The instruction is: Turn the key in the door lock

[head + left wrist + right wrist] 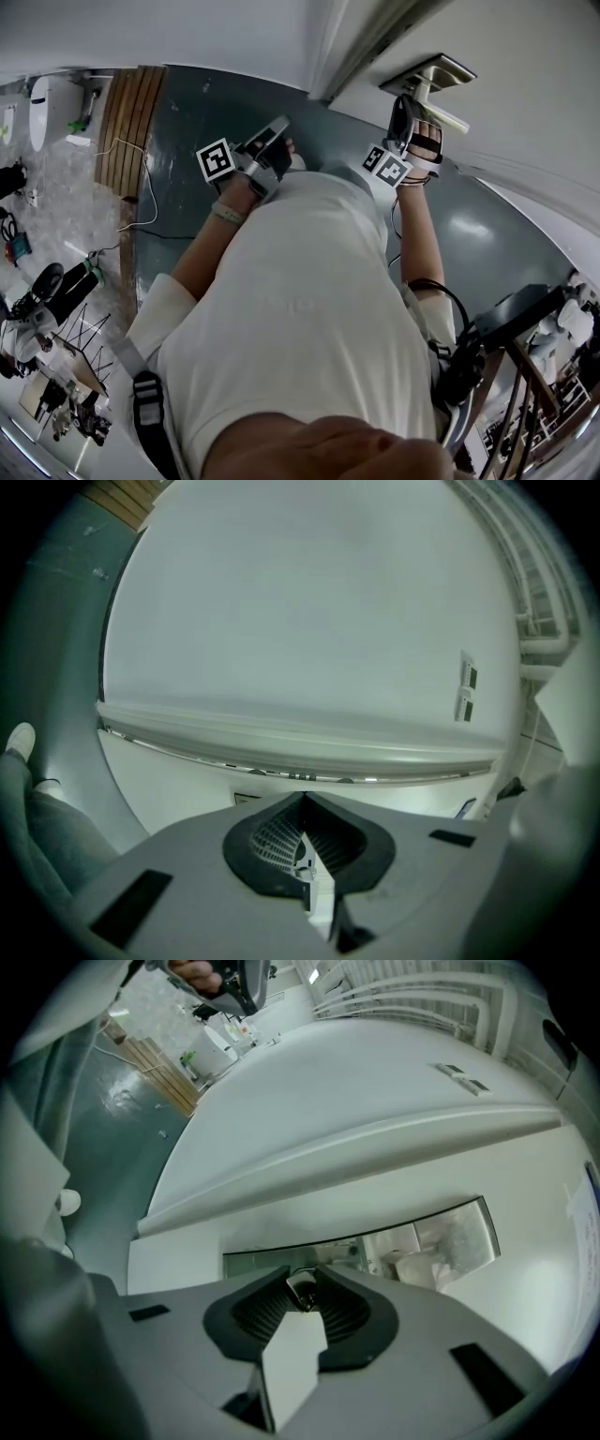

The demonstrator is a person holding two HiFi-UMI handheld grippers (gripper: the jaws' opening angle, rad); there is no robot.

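Observation:
In the right gripper view a shiny metal lock plate (375, 1246) sits on the white door (356, 1082). My right gripper (302, 1288) is up against that plate, and its dark pads pinch a small metal key (301, 1295) at their tips. The head view shows the same gripper (405, 114) reaching level to the plate (441, 70), beside the door handle (452, 119). My left gripper (270, 139) hovers left of it near the door's foot. Its jaws (302, 801) meet with nothing between them and face the blank door panel (309, 621).
A grey-green floor (197, 159) runs along the door. A wooden strip (131, 131) and a loose white cable (145, 202) lie to the left, with gear and cases (47, 309) further left. A dark railing (525, 375) stands at the lower right.

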